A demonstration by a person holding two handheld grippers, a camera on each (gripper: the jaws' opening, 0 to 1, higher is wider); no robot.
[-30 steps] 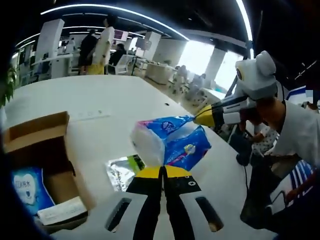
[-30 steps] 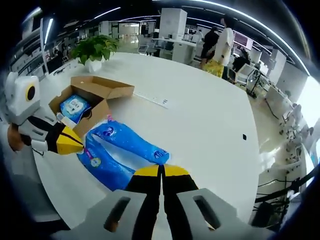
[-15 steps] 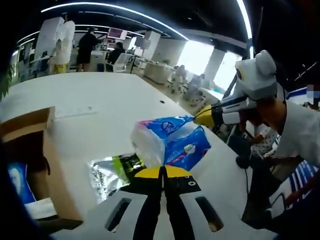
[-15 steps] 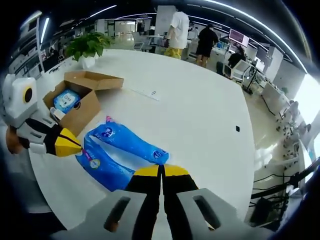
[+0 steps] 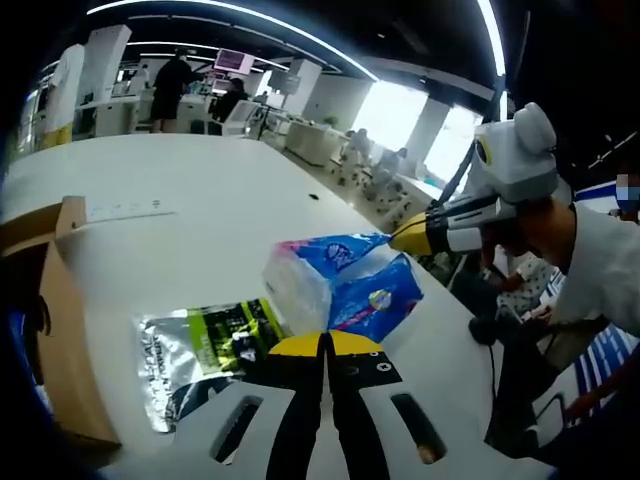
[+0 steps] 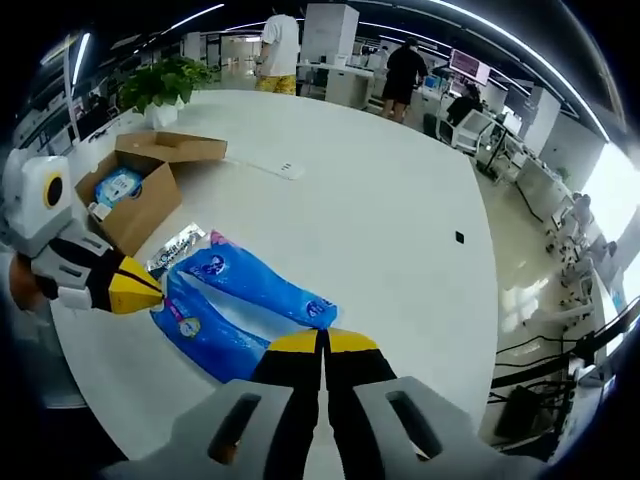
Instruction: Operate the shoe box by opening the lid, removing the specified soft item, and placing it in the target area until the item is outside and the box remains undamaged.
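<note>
Both your grippers are clamped on the blue tissue pack [image 5: 345, 285], the left gripper [image 5: 325, 340] at one end and the right gripper [image 6: 323, 340] at the other, holding it above the white table [image 6: 380, 230]. The open shoe box [image 6: 135, 195] sits well apart from the pack, with a silver packet [image 5: 205, 345] lying between them.

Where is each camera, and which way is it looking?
Left gripper view: rides on the left hand-held gripper, looking along its shut jaws at the blue tissue pack; the person's white sleeve shows.
Right gripper view: rides on the right hand-held gripper, looking across the white table towards the open box.
Both show the tissue pack, pinched at opposite ends.
</note>
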